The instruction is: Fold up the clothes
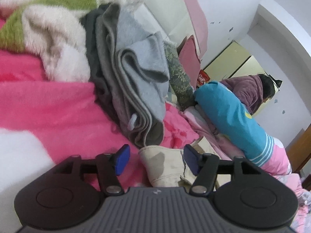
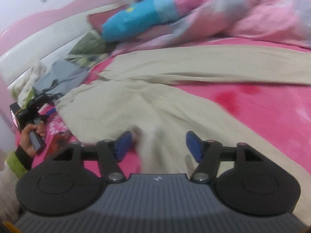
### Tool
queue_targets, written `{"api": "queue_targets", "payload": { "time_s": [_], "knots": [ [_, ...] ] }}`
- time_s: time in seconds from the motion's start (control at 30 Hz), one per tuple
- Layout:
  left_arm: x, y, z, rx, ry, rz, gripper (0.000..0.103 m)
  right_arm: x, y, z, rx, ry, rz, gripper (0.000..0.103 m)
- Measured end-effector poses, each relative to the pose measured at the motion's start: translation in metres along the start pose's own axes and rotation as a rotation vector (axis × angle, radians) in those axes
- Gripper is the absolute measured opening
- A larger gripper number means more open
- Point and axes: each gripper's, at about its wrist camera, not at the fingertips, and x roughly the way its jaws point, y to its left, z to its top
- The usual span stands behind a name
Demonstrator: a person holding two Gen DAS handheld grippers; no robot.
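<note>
1. Fingers of the left gripper [image 1: 154,159] standing apart, nothing pinched; beige cloth lying between the blue pads but not pressed by them.
2. Fingers of the right gripper [image 2: 158,145] likewise spread, hovering over the beige trousers [image 2: 155,97] with no grip on the fabric; picture blurred, so contact of the pads hard to judge.
3. Trousers spread flat across the pink bedspread [image 2: 262,112], both legs stretched out towards the right edge of the right wrist view, apparently still unfolded.
4. Grey folded garments [image 1: 134,73] stacked near the headboard beside a fluffy cream and green blanket [image 1: 50,29]; probably finished pieces.
5. Blue pillow [image 1: 231,108] and pink quilt [image 2: 243,5] heaped at the far side of the bed.
6. Person's hand [image 2: 31,137] visible at the left edge of the right wrist view, gripping the other handle.
7. Judged early for this garment: laid out, first fold yet to come.
</note>
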Motion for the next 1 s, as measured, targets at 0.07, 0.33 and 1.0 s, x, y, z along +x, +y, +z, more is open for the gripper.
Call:
{"api": "queue_targets", "payload": {
  "time_s": [0.07, 0.33, 1.0],
  "knots": [
    [-0.012, -0.011, 0.0, 0.048, -0.031, 0.0, 0.065, -0.035, -0.02, -0.013, 0.026, -0.03, -0.07, 0.079],
    [-0.113, -0.107, -0.018, 0.263, -0.033, -0.185, 0.076, -0.135, -0.097, -0.05, 0.245, -0.154, -0.293, 0.085],
    [-0.159, -0.237, -0.218, 0.67, 0.354, -0.354, 0.082, -0.135, -0.228, -0.076, 0.407, -0.146, -0.34, 0.068]
  ]
}}
